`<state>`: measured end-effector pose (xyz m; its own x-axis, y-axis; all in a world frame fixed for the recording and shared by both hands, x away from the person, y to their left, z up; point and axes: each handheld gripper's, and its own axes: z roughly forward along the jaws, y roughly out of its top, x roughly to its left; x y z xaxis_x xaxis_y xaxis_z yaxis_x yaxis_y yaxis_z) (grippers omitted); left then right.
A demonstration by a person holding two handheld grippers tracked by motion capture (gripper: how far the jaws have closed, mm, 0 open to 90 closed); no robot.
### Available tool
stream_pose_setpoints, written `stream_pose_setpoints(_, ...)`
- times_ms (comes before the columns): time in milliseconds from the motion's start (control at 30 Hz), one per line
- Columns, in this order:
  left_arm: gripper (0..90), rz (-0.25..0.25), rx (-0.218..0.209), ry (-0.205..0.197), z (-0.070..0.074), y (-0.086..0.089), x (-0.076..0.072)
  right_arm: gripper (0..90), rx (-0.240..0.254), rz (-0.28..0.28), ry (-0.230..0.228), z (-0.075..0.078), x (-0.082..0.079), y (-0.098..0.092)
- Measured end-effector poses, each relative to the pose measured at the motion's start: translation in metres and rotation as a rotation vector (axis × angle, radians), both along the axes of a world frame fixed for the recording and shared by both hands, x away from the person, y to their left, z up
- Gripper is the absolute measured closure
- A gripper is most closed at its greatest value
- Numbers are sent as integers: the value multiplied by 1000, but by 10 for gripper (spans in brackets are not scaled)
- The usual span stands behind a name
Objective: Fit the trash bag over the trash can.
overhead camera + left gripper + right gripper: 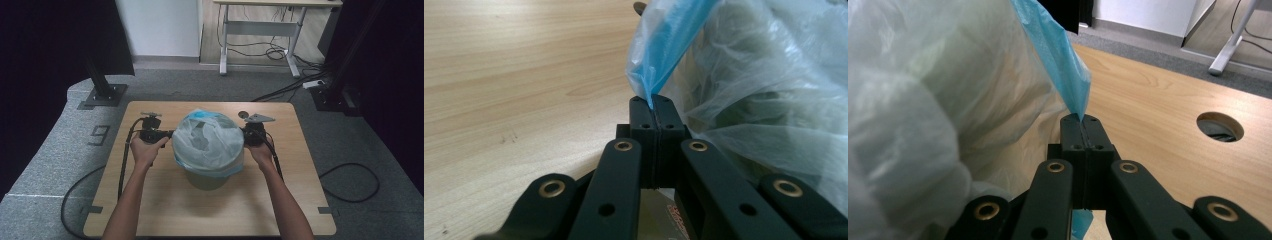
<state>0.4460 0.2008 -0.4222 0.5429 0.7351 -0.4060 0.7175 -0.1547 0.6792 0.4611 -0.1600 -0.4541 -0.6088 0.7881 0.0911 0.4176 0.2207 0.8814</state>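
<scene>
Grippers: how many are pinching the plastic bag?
2. The left gripper pinches the plastic bag at its blue edge on the bin's left; the right gripper pinches the blue edge on the bin's right.

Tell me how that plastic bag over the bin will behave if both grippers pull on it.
The plastic bag is thin and wrinkled, so it will likely stay floppy and stretch rather than hold shape. The left gripper and right gripper each pinch only a narrow blue edge, which may slip or tear. The bin looks light, so it might lift or tip.
</scene>
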Motion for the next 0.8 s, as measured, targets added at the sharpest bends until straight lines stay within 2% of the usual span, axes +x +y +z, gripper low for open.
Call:
stream_pose_setpoints(167, 892, -5, 27, 9, -5, -1, -2, 890, -21, -13, 37, -7, 1, 0)
stream_pose_setpoints(233, 891, -8, 30, 14, -9, 1, -3, 889, -40, -25, 68, -14, 2, -1)
stream_pose_setpoints(400, 891, -13, 26, 7, -12, 4, -7, 889, 3, -31, 69, -21, 0, -10)
stream_pose_setpoints(500, 891, -15, 20, -1, -10, 4, -9, 869, 27, -48, 49, -16, -3, -17)
stream_pose_setpoints(633, 889, -14, 9, -15, -8, 7, -12, 714, 62, -94, -24, 0, -14, -31)
stream_pose_setpoints(700, 889, -12, 7, -20, -7, 8, -13, 687, 76, -100, -54, 6, -21, -38)
stream_pose_setpoints(800, 889, -13, 1, -26, -8, 9, -15, 658, 98, -83, -73, 13, -36, -53)
